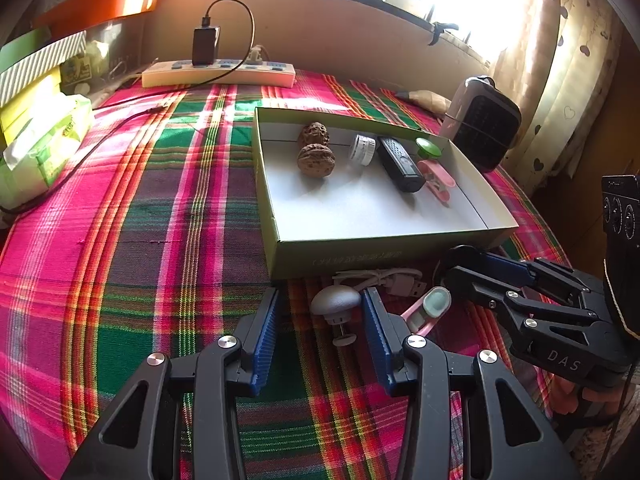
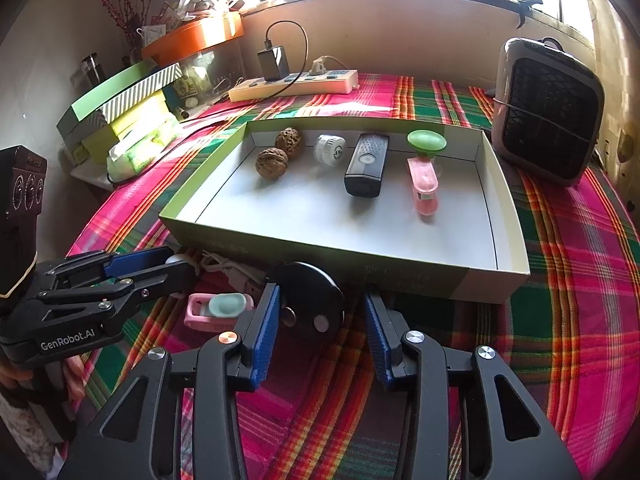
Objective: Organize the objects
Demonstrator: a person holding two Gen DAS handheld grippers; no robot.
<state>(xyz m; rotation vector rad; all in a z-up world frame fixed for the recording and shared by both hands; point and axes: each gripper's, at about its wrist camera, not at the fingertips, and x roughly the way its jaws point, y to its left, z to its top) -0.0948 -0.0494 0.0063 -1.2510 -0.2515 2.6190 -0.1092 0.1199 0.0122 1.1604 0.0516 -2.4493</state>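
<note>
In the left wrist view my left gripper (image 1: pixel 322 294) hovers low over the plaid cloth, open, with a grey mushroom-shaped knob (image 1: pixel 335 303) lying between its blue pads, close to the right one. My right gripper (image 2: pixel 322 294) is open too. A black round disc (image 2: pixel 310 304) lies between its pads, against the left one. A pink-and-mint item (image 2: pixel 220 309) and a white USB cable (image 1: pixel 384 279) lie between the two grippers. Behind them stands a shallow green box (image 2: pixel 320 249) holding two walnuts (image 2: pixel 272 163), a white jar (image 2: pixel 329 149), a black device (image 2: pixel 366 165), a green suction cup (image 2: pixel 426 141) and a pink clip (image 2: pixel 423 184).
A grey fan heater (image 2: pixel 546 112) stands right of the box. A power strip (image 2: pixel 294 83) with a charger lies at the back wall. A tissue pack (image 1: pixel 44 148) and stacked boxes (image 2: pixel 120 108) sit at the left. A curtain (image 1: pixel 560 60) hangs at the right.
</note>
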